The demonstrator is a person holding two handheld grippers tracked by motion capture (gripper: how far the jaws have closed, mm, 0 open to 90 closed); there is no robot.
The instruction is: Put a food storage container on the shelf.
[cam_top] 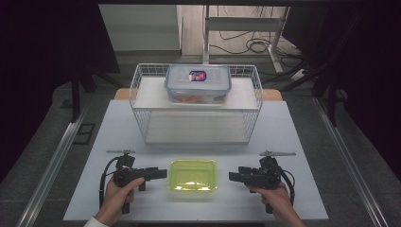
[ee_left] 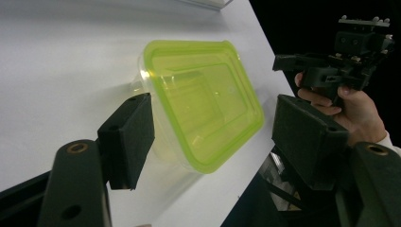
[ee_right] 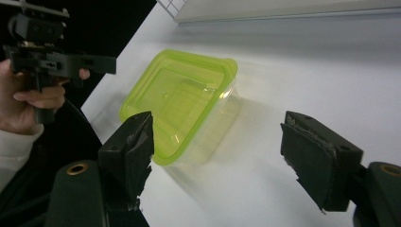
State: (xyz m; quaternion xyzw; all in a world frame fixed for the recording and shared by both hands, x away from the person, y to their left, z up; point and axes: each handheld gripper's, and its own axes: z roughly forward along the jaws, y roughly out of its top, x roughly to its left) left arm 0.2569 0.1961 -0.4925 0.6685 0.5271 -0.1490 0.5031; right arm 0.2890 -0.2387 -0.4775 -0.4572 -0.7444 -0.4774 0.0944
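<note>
a: i've got the green-lidded container (cam_top: 193, 175) sitting near the front edge of the surface (cam_top: 118, 127), about midway along it, between my two grippers. the wire basket (cam_top: 142, 94) with the clear lidded box (cam_top: 198, 83) on its upper shelf stands toward the back edge, well apart.

b: how are your fingers?

a: both pairs stand apart and hold nothing. the left gripper (cam_top: 161, 173) is just beside the container's left side, the right gripper (cam_top: 234, 176) near its right side. in the left gripper view the container lies ahead of the gap, not between the pads, with nothing touching that i can see. same in the right gripper view.

b: so the pickup is next, you think?

a: that's my read. to do it well i'd bring both in level, low on the walls under the lid's rim, from opposite short sides, and close evenly. the clear plastic looks slick and light, so a lopsided push would likely skate it toward the front edge.
</note>
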